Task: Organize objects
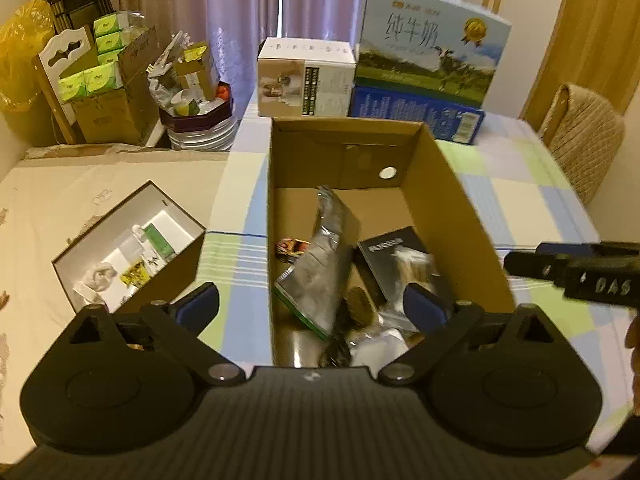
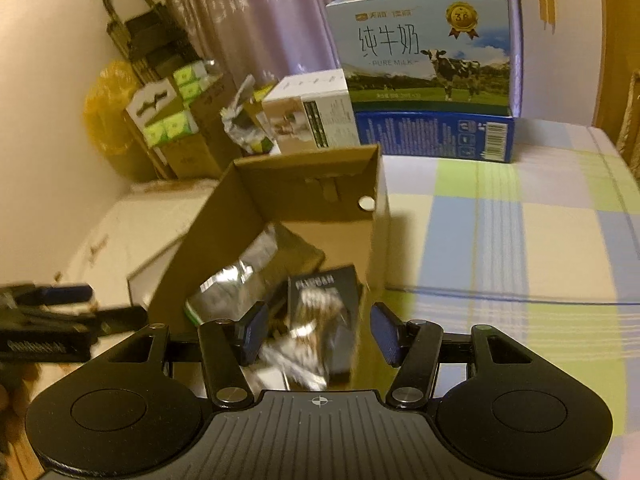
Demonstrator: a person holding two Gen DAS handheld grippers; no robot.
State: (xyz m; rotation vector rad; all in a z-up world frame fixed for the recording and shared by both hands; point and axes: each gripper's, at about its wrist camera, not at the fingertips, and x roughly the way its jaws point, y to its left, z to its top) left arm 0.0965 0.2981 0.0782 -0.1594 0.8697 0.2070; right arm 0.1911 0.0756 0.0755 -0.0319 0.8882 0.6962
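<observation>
Left gripper and right gripper: jaws spread, empty, above open brown cardboard box | box holds silver foil pouch, dark booklet | sorting appears partway; small white-lined box beside.

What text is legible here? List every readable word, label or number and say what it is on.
"纯牛奶" on the milk carton.
"PURE MILK" on the same carton, below it.
"38" or similar on its gold medal seal; unsure.
Black packet in the cardboard box: white heading, too blurred.
White box and blue box: fine print too small.
</observation>
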